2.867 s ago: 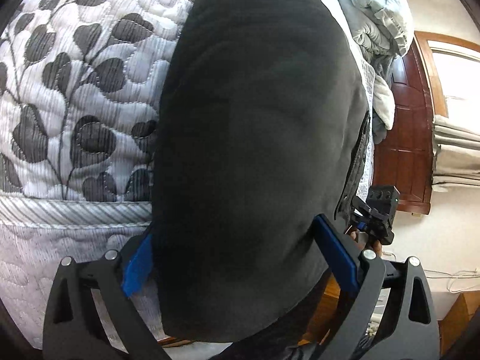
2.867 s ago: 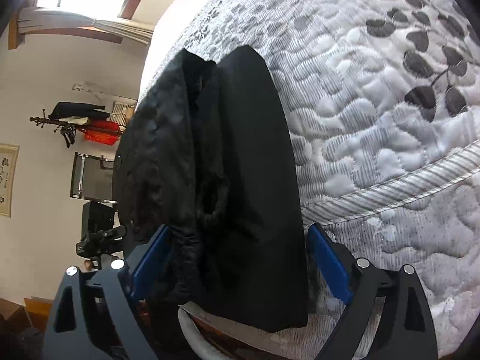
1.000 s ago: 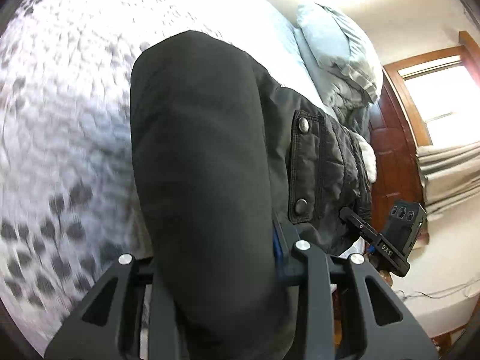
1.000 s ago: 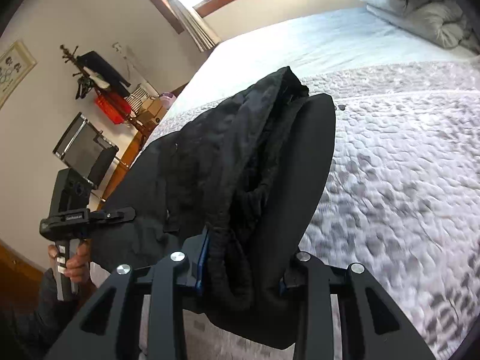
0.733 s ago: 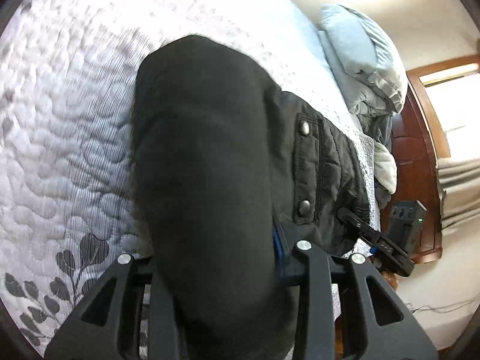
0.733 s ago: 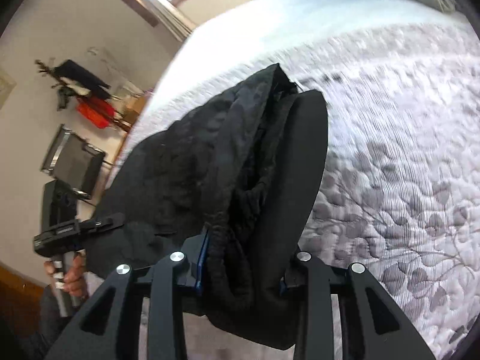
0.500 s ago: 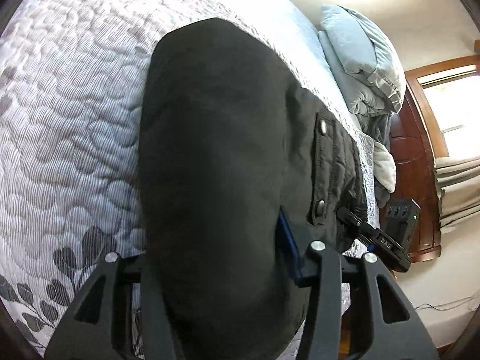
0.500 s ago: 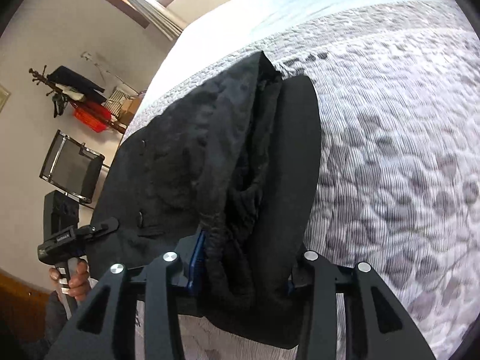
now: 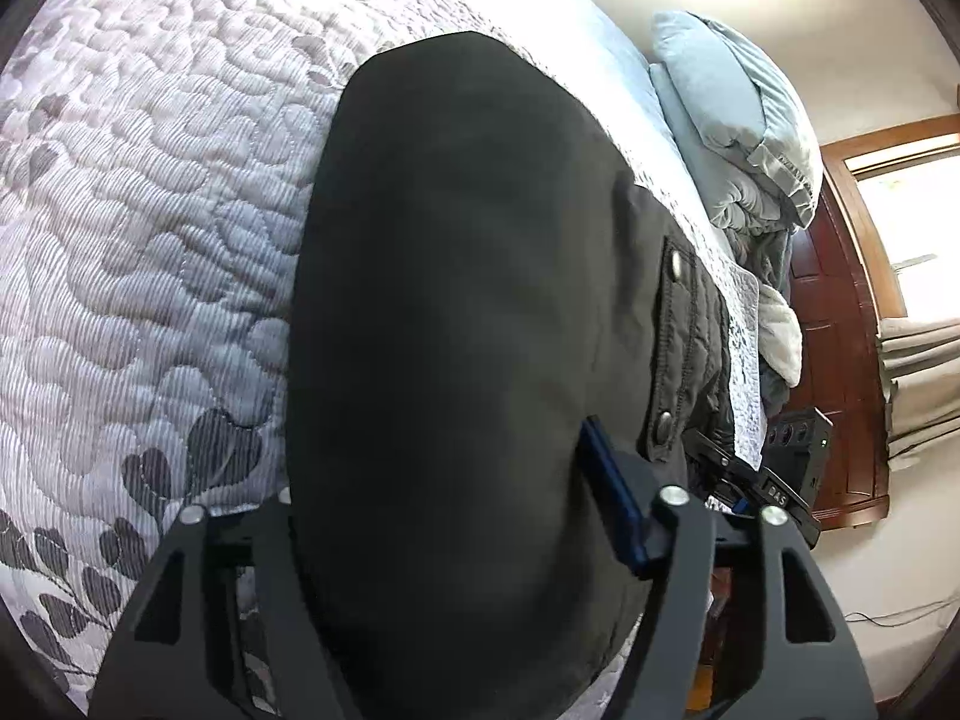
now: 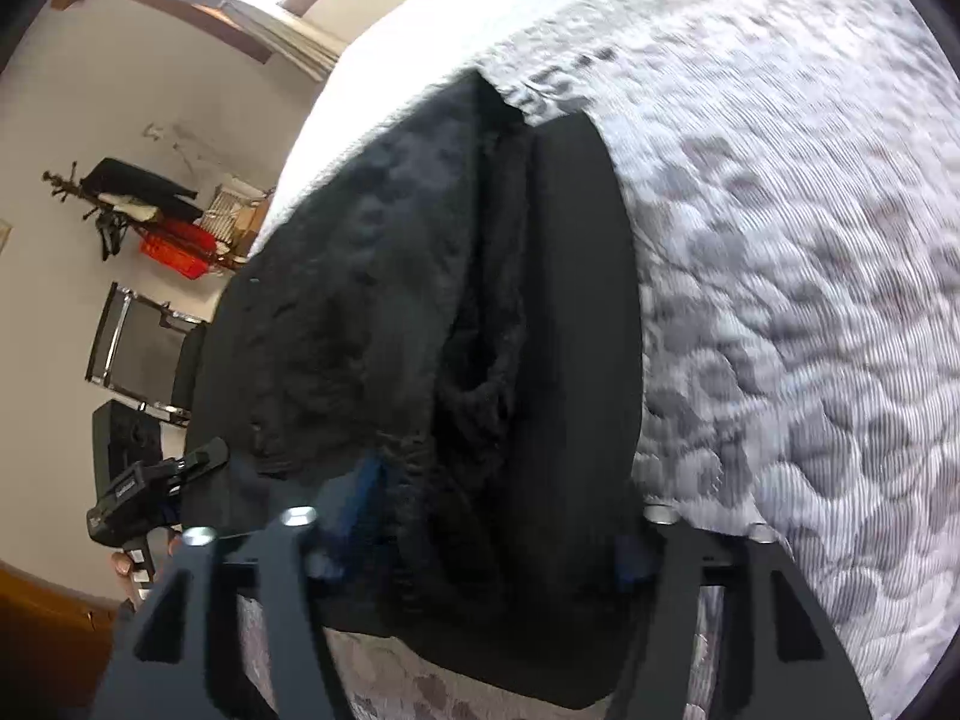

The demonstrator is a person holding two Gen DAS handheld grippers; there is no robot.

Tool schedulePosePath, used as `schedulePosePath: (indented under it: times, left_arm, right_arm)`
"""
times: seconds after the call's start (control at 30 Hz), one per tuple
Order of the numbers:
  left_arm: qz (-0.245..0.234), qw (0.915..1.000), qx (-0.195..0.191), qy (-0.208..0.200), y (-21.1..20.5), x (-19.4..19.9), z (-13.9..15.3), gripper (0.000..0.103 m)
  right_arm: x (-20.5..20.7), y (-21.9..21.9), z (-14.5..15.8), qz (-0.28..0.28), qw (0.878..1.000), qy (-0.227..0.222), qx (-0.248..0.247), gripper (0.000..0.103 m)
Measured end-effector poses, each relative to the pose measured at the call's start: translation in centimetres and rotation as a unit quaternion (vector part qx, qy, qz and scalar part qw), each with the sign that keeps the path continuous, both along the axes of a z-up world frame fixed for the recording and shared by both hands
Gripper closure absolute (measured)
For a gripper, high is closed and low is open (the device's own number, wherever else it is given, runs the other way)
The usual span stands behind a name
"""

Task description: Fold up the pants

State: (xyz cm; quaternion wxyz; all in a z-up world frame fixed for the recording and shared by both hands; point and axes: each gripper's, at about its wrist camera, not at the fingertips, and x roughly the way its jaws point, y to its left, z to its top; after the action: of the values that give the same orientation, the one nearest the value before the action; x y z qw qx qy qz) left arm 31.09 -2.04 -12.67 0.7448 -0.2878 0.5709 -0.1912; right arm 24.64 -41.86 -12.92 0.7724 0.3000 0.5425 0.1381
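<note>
The black pants (image 9: 456, 300) lie folded on the quilted bed and fill the middle of the left wrist view. A snap-button pocket flap (image 9: 672, 354) shows on their right. My left gripper (image 9: 444, 480) has its jaws spread wide, with the fabric lying loosely between them. In the right wrist view the pants (image 10: 420, 312) show their fuzzy black lining beside the smooth outer cloth. My right gripper (image 10: 498, 480) also has its jaws apart around the bunched end. Each view shows the other gripper at the pants' far end.
The bed has a grey-white quilt (image 9: 150, 210) with a dark leaf print. Pale blue pillows and bedding (image 9: 738, 120) are piled at the head, by a wooden door (image 9: 834, 360). A coat rack (image 10: 126, 192) and a chair (image 10: 144, 348) stand by the wall.
Both grippers were shut on the pants a second ago and have opened. The pants have come down onto the quilt.
</note>
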Motion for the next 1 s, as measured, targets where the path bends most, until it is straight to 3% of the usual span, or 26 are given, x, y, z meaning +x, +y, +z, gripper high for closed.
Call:
schedulePosePath:
  times: [0.07,0.17,0.27,0.33,0.5,0.6,0.67,0.8,0.87,1.0]
  left_arm:
    - [0.012,0.9999,0.007,0.004,0.4,-0.4,-0.1,0.026]
    - [0.026,0.9995,0.017,0.004,1.6,-1.5,0.2,0.019]
    - [0.030,0.9988,0.038,-0.008,2.8,-3.0,0.7,0.015]
    - [0.039,0.9977,0.053,-0.016,3.7,-4.1,1.2,0.013]
    - [0.062,0.9964,0.055,-0.017,5.7,-6.2,2.0,0.013]
    - [0.075,0.9929,0.089,-0.026,6.2,-7.8,2.8,0.013]
    - [0.073,0.9887,0.124,-0.042,6.3,-9.1,3.4,0.013]
    - [0.079,0.9719,0.211,-0.067,5.1,-11.5,5.1,0.012]
    - [0.077,0.9675,0.230,-0.072,4.2,-12.6,5.8,0.009]
    - [0.078,0.9634,0.246,-0.074,2.5,-14.6,6.5,0.008]
  right_arm:
    - [-1.0,-0.6,-0.2,-0.013,1.000,-0.004,-0.001,0.020]
    - [-2.9,-2.2,-0.6,-0.033,0.999,-0.009,0.027,0.013]
    - [-4.8,-3.5,-0.9,-0.052,0.996,-0.009,0.069,0.012]
    - [-6.0,-4.0,-0.9,-0.064,0.996,-0.011,0.066,0.012]
    - [-9.4,-8.1,-1.4,-0.134,0.984,-0.021,0.117,0.012]
    - [-11.0,-9.5,-1.1,-0.157,0.981,-0.018,0.111,0.011]
    - [-12.1,-9.5,-0.4,-0.152,0.985,-0.020,0.082,0.011]
    - [-13.2,-6.7,2.1,-0.134,0.990,-0.006,-0.044,0.011]
    - [-13.6,-4.4,3.2,-0.118,0.986,0.003,-0.118,0.011]
    - [-14.9,-0.4,4.2,-0.089,0.973,0.003,-0.212,0.012]
